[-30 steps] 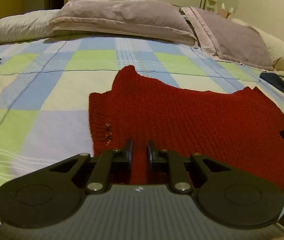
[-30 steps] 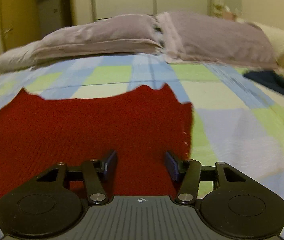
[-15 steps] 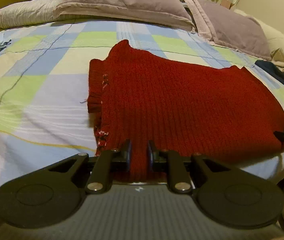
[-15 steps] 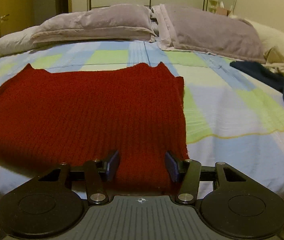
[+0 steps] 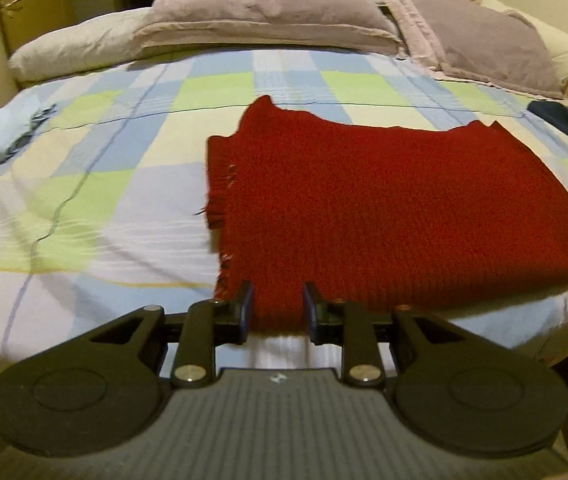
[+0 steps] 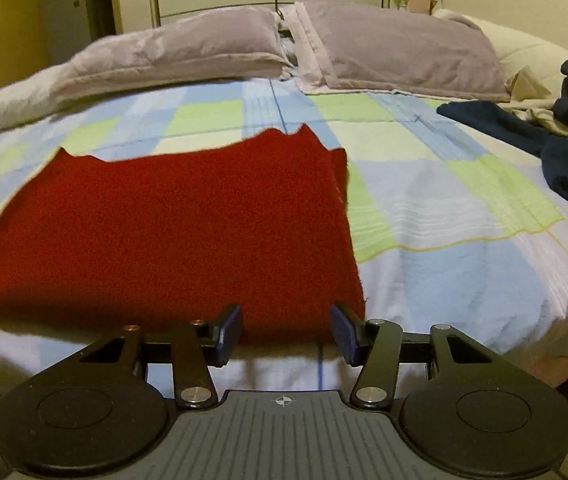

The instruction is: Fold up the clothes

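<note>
Sweater in red knit lies flat on a checked bedspread, its near hem at the bed's edge. Left gripper and right gripper hover at that hem, fingers apart, gripping nothing. Pillows line the far end.

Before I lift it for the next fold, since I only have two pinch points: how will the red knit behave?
The knit will probably sag between the tools, since it lies limp on the bedspread. Its thick ribbing and doubled layers suggest some weight. The coarse yarn should grip rather than slip, though the frayed edge might snag.
</note>
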`<state>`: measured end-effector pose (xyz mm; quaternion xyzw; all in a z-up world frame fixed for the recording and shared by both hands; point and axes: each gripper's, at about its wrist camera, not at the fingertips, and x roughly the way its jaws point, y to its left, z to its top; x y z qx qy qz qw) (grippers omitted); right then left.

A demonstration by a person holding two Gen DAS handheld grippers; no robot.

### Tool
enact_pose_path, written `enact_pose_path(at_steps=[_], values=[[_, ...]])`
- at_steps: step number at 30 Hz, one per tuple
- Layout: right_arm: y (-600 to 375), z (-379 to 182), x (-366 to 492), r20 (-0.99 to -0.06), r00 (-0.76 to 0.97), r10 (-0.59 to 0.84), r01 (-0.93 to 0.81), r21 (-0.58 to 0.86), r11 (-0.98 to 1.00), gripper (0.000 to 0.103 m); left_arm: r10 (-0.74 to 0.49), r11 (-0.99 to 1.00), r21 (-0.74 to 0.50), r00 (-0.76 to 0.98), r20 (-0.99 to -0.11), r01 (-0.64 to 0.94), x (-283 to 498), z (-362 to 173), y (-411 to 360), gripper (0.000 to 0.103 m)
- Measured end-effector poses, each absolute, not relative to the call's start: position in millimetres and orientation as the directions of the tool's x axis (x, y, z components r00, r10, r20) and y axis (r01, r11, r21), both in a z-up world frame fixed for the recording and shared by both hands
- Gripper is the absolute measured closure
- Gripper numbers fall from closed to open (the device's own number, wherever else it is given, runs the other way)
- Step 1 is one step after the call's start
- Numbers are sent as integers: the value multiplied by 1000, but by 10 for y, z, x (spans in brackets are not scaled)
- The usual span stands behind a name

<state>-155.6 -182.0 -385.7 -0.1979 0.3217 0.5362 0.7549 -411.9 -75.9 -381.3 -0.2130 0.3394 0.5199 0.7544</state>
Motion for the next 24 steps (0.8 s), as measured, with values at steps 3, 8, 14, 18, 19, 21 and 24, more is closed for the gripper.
enact_pose_path(at_steps=[3,8,14,18,19,21,24], values=[[-1921,-3801,-1643,-705,208,678,-931,70,359,49,639,351,38,210,-740,-935,-4142,-3722,-896,70],[-2063,-3743,-1823,-712,181,679,-927,106,359,31,650,353,73,188,-736,-933,-4200,-3610,-1121,68],[-2159,-3642,-2016,-708,203,676,-932,72,355,31,671,341,87,177,-720,-936,-4316,-3495,-1337,65],[-2225,-3567,-2087,-696,205,688,-933,75,353,31,685,330,93,171,-708,-939,-4381,-3434,-1456,63],[-2241,-3548,-2102,-694,204,691,-933,76,352,31,687,330,94,170,-706,-939,-4385,-3423,-1482,63],[-2278,-3515,-2128,-688,200,697,-934,81,349,31,690,332,94,173,-703,-939,-4392,-3401,-1521,62],[-2332,-3485,-2167,-684,197,703,-934,88,346,31,694,335,94,178,-697,-938,-4398,-3375,-1591,60]])
